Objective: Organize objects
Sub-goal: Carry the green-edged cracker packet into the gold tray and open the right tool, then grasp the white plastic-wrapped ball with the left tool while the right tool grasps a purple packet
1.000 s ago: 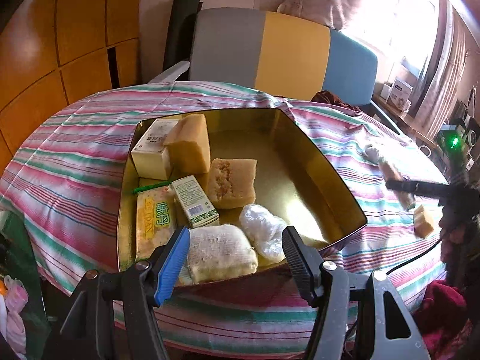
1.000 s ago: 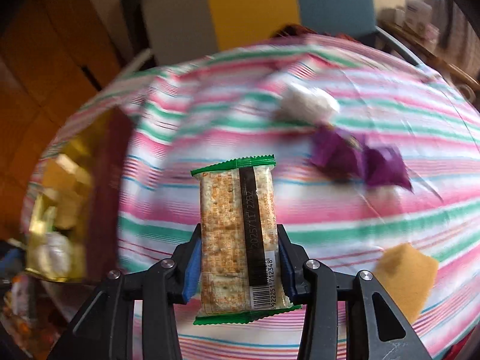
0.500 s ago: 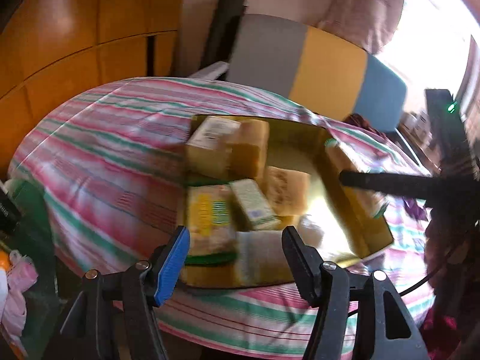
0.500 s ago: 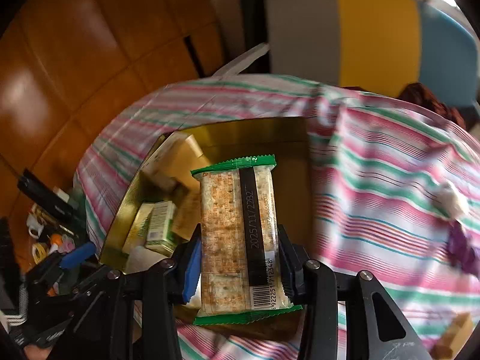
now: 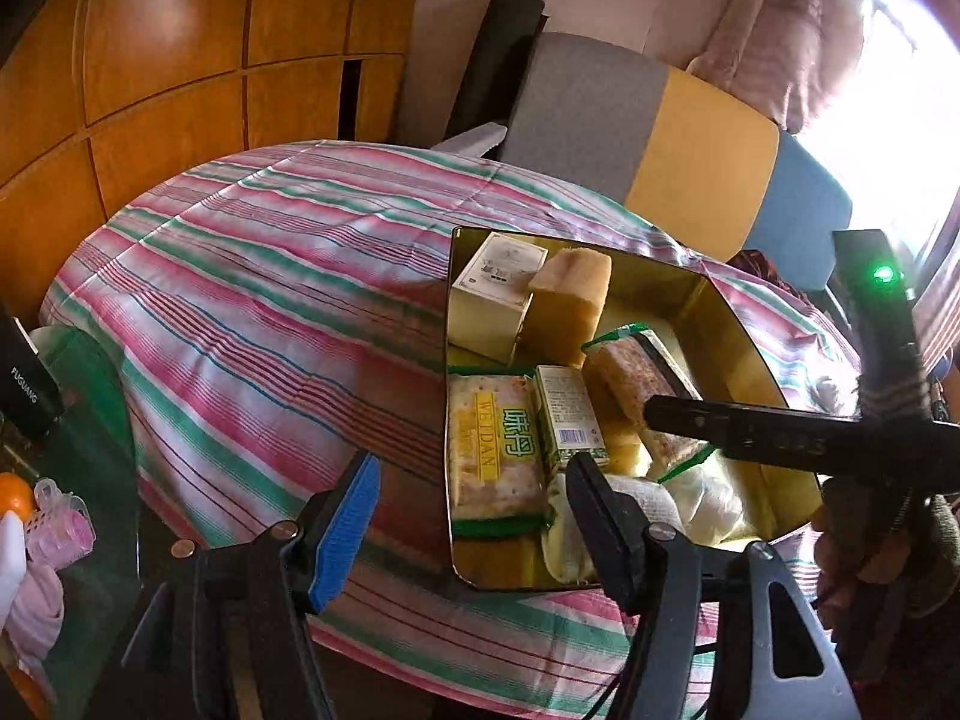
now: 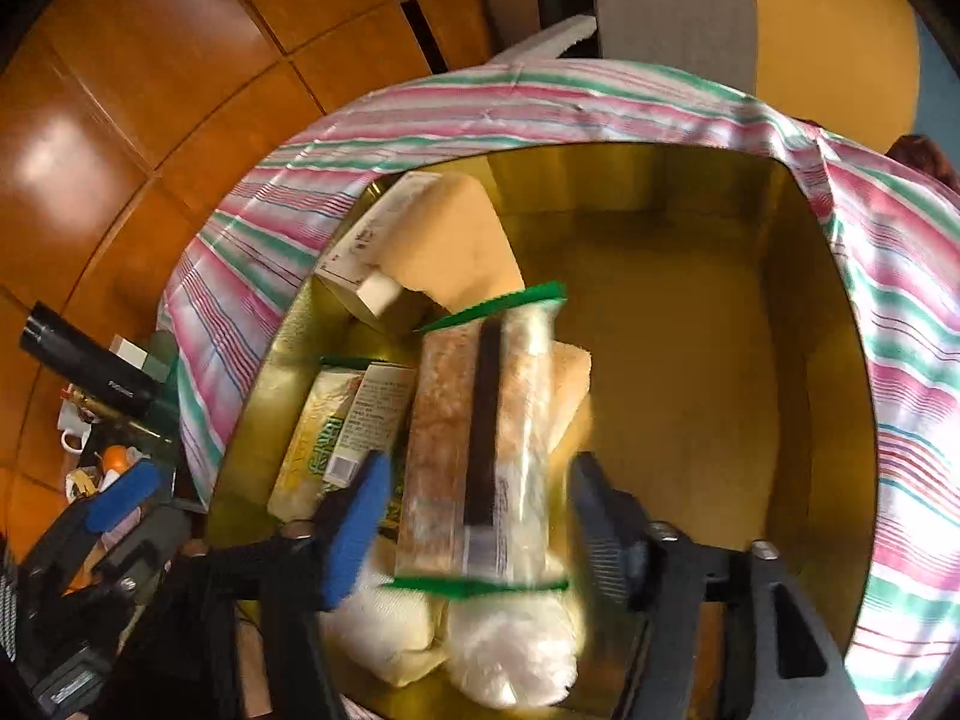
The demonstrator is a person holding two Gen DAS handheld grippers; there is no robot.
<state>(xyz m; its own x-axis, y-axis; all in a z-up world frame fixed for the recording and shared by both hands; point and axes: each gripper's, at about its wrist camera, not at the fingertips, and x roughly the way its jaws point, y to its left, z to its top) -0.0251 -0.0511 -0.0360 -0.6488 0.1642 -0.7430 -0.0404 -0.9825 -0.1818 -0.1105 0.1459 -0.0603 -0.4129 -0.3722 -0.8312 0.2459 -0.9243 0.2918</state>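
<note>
Tongs on my right (image 6: 474,522) have just been opening over the gold tin (image 6: 690,312), and the cracker packet (image 6: 480,444) with green ends sits between the two arms with a gap on either side; neither pad presses on it now. It is blurred, so I cannot tell whether it rests on the goods beneath. It lies lengthwise along the tongs' line, over the near left part of the tin, above a pale cake (image 6: 570,384) and two white wrapped bundles (image 6: 510,648) at the tin's near edge. To its left lie a yellow WEIDAN packet (image 6: 312,438) and a small green-printed carton (image 6: 375,414); a white box (image 6: 372,252) and a tall sponge block (image 6: 444,246) stand in the tin's far left corner.

My left tongs (image 5: 471,525) hold nothing, arms moderately apart, by the near edge of the table (image 5: 270,276) with its striped cloth, at the tin's near left corner. From this side the packet shows as a brown slab under the right tool's dark arm. The tin's right half is bare gold floor.
</note>
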